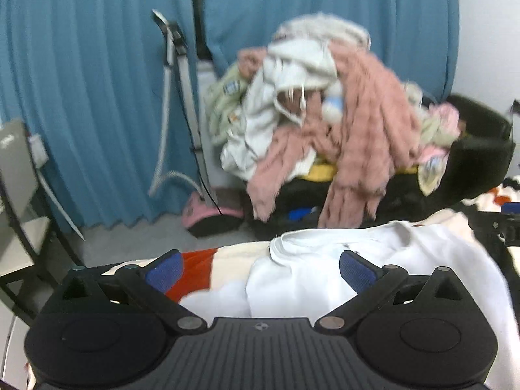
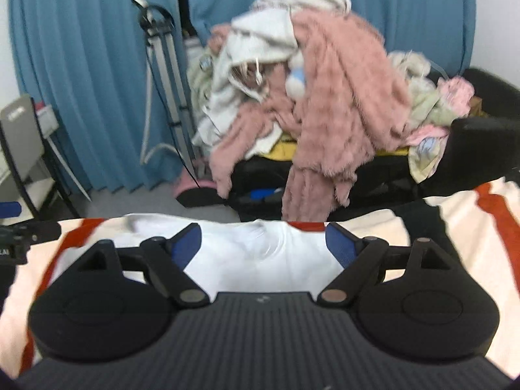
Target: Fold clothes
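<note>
White garment (image 1: pixel 325 279): near part hidden behind left gripper (image 1: pixel 260 268) body; clothes heap (image 2: pixel 312 91) beyond the tongs: motion-blurred, items indistinct

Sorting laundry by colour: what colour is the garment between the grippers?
White, clearest in the right wrist view.

The left gripper (image 1: pixel 260 268) and right gripper (image 2: pixel 263 243) both hover level, blue-padded fingers (image 1: pixel 162 273) spread wide with nothing between them.
</note>
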A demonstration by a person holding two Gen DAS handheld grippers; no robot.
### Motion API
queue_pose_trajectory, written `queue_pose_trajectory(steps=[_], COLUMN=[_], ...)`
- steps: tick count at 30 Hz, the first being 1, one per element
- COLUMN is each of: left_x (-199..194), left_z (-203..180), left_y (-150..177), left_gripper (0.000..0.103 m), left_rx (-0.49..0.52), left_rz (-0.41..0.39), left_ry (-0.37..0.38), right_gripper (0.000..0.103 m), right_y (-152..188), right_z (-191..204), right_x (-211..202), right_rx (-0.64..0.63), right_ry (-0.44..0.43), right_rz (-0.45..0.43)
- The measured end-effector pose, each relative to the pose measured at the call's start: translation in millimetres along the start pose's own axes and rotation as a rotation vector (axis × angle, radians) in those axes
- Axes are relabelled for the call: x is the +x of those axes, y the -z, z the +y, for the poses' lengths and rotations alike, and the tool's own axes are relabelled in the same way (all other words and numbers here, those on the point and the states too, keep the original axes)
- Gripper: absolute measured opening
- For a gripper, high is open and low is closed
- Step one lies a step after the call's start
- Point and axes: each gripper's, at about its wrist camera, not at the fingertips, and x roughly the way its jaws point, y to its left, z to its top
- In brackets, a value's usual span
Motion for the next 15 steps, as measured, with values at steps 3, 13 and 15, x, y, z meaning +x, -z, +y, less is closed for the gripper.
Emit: queue_pose_trajectory(steps=[3, 13, 15], left_x=[-94, -295, -316], left_z=[-6, -17, -22], left_y=[29, 155, 181], left_gripper=[0.103, 0.103, 0.103], left_rx=[-0.035, -0.116, -0.120], left_rz=[-0.064, -0.170, -0.175], left_ry=[0.012, 0.048, 0.051], right_gripper=[0.085, 0.085, 0.085], right_y=[22, 131, 154], right_z=[11, 34, 34], right_x=[-69, -249, -267], right_rx=[0.003, 0.025, 0.024], right_ry=[-0.009, -0.031, -0.035], right_rz=[-0.056, -0.158, -0.171])
